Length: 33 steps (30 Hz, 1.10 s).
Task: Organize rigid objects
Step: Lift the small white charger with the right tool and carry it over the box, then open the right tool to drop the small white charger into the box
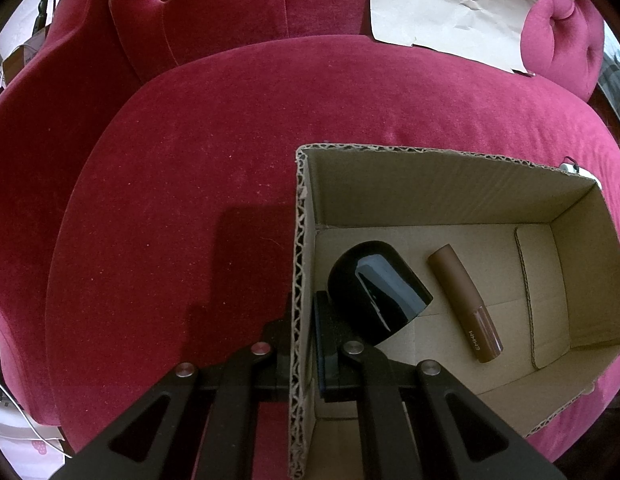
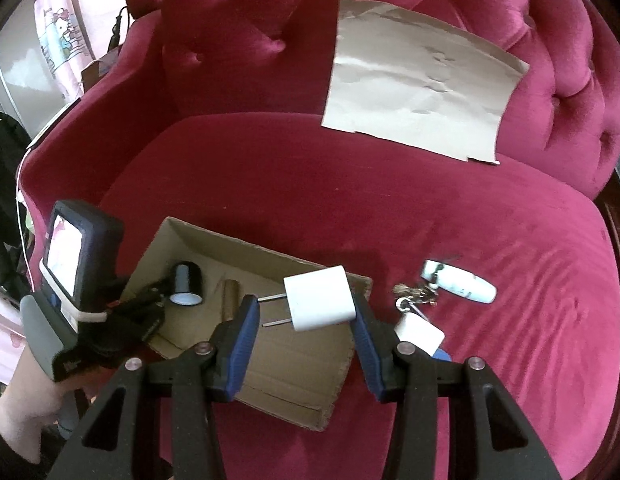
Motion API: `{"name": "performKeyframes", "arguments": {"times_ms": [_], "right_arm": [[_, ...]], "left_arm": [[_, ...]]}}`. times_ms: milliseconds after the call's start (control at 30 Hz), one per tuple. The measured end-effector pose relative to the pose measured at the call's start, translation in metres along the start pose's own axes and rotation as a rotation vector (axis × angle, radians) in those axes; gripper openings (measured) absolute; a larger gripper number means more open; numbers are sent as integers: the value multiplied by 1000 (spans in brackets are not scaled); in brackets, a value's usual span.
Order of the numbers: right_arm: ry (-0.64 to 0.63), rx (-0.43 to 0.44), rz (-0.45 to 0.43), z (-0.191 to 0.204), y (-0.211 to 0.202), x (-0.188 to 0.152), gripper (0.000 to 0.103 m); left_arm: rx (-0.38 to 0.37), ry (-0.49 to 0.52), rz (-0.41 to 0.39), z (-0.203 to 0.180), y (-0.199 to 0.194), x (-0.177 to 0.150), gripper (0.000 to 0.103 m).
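Two close downward views, shared cardboard box (image 1: pixel 430 196).

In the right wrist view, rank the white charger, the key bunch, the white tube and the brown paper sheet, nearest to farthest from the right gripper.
1. White charger, between the right gripper fingers.
2. Key bunch, just right.
3. White tube, farther right on the cushion.
4. Brown paper sheet, against the backrest.

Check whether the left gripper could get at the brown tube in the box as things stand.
Probably not yet: the left gripper is shut on the cardboard box wall, and the black cup lies between it and the brown tube.
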State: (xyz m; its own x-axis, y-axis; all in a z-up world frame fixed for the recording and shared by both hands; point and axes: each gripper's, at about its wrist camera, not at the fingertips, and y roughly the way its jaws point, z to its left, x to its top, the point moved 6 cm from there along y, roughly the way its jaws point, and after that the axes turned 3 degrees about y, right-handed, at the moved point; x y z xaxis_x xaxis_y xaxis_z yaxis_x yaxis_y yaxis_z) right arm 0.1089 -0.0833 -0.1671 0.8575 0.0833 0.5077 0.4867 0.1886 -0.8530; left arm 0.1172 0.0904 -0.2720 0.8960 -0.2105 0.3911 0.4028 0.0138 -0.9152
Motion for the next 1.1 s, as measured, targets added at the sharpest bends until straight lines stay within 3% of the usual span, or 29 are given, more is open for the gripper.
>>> {"name": "performKeyframes", "arguments": {"times_ms": [567, 900, 1100], "right_arm": [[-41, 14, 82, 38, 49, -8, 50], [-39, 0, 136, 42, 76, -19, 50], [-36, 2, 123, 40, 76, -16, 50]], "left_arm": [[-3, 1, -2, -1, 0, 0, 6], [-4, 1, -1, -1, 0, 1, 6], [-5, 0, -2, -1, 0, 1, 6]]}}
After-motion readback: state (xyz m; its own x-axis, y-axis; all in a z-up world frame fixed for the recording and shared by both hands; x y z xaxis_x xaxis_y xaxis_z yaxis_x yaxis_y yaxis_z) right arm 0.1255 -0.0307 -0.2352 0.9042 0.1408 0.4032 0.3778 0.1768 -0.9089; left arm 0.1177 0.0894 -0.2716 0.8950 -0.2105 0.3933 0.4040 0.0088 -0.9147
